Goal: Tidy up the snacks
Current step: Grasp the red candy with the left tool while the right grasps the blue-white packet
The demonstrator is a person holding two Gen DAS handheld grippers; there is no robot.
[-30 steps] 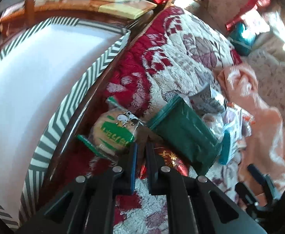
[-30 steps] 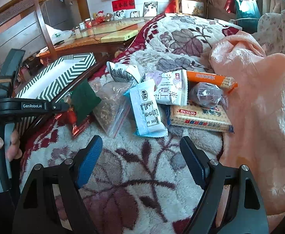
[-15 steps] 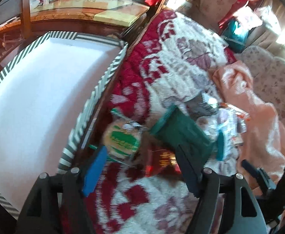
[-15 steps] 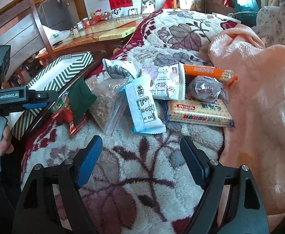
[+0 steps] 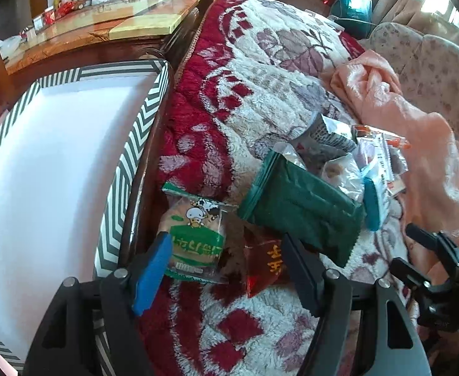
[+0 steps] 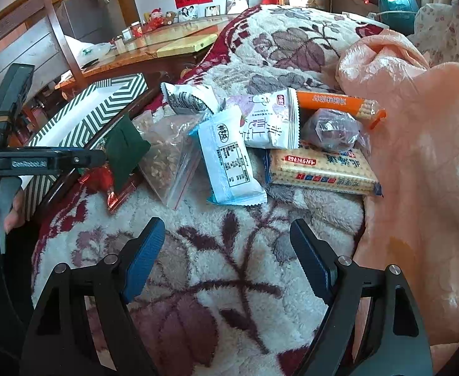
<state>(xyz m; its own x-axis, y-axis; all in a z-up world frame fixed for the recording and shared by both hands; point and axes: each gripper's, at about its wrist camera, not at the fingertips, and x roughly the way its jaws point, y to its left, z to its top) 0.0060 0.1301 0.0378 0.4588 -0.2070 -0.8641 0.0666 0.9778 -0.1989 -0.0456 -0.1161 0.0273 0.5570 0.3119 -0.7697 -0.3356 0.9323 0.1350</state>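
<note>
1. hovering with its fingers apart, the left gripper [image 5: 223, 264] is framing two small packets between its blue pads; its jaws have just been opening, and nothing is being pinched.
2. lying just ahead of the left fingers, the green cow-print cake packet [image 5: 195, 238] is sitting closest to the blue left pad [image 5: 152, 271], with its long axis running away from the fingers toward the blanket's edge; i am judging this the likely next pick, and the left hand is far nearer to it than the right.
3. resting beside it toward the right finger, the red foil packet [image 5: 265, 266] is partly tucked under the dark green pouch [image 5: 301, 210], which is lying slantwise farther out.
4. waiting to the left of the fingers, just past the dark wooden rail, the chevron-patterned box [image 5: 132, 156] is showing a bare white floor; the snacks are probably meant to go there.
5. hanging with its fingers spread wide and holding nothing, the right gripper [image 6: 228, 255] is pointing at bare fluffy floral blanket [image 6: 229, 250].
6. lying farther out from the right fingers, a white-and-blue packet [image 6: 229, 163], a clear zip bag of crumbly bits [image 6: 166, 159], a flat cracker pack [image 6: 320, 172] and an orange biscuit sleeve [image 6: 336, 103] are piling loosely; crinkly film and soft plush may be making them slide.
</note>
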